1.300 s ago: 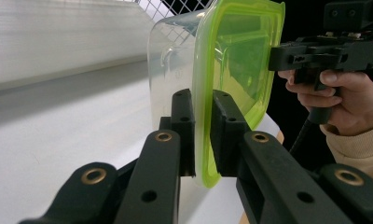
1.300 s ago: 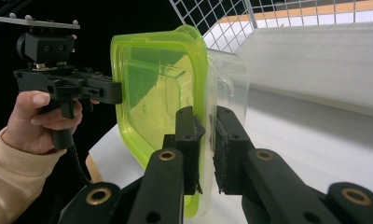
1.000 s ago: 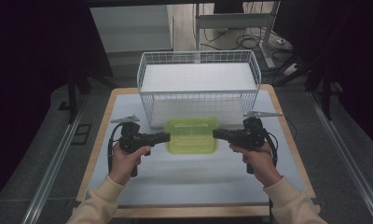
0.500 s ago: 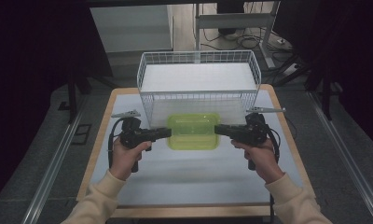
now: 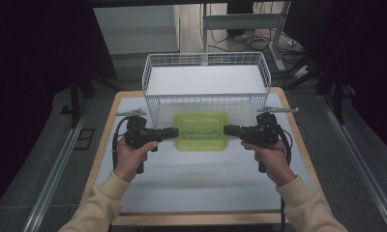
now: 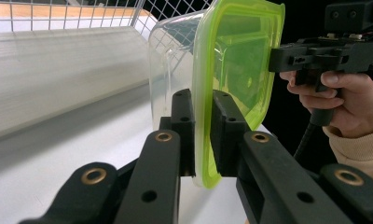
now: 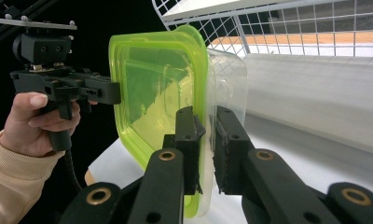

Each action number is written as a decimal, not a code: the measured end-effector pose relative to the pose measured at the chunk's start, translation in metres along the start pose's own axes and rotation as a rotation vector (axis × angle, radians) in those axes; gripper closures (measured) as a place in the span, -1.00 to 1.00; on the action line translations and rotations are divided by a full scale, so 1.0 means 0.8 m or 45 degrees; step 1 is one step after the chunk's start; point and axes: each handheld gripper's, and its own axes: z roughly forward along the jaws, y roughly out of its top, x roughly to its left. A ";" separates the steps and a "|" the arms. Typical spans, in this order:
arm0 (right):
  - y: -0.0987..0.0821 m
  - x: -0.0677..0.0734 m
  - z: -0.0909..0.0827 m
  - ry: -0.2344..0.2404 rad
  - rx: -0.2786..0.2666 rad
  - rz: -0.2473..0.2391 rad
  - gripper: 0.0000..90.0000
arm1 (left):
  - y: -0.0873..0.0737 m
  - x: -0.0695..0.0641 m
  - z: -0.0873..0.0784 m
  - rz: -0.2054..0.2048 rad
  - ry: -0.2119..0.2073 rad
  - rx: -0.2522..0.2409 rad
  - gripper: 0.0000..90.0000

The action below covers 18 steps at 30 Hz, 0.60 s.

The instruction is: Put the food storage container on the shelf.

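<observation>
left gripper [image 5: 171,132]: I've got it clamped on the container [image 5: 201,131] rim
right gripper [image 5: 229,130]: clamped on the opposite rim
basket [image 5: 206,82]: just behind

- We see a table [image 5: 133,193] with a pale, whitish top and a light wooden rim running along its edges.
- We find a white wire basket [image 5: 206,79] standing on the far part of the table, reaching nearly across its width, with a flat white base inside its mesh walls.
- We note the near part of the tabletop is bare pale surface.
- We see grey floor [image 5: 41,159] around the table, with metal rails on both sides.
</observation>
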 end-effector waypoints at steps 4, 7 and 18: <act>0.004 0.000 -0.001 -0.003 -0.003 -0.001 0.81 | 0.003 0.000 0.001 -0.001 -0.001 -0.003 0.81; 0.006 0.000 -0.001 -0.005 0.001 0.001 0.81 | 0.006 0.000 0.001 0.002 0.000 -0.004 0.81; 0.024 0.003 -0.003 -0.016 -0.009 -0.016 0.81 | 0.022 -0.001 -0.001 0.010 0.000 -0.018 0.81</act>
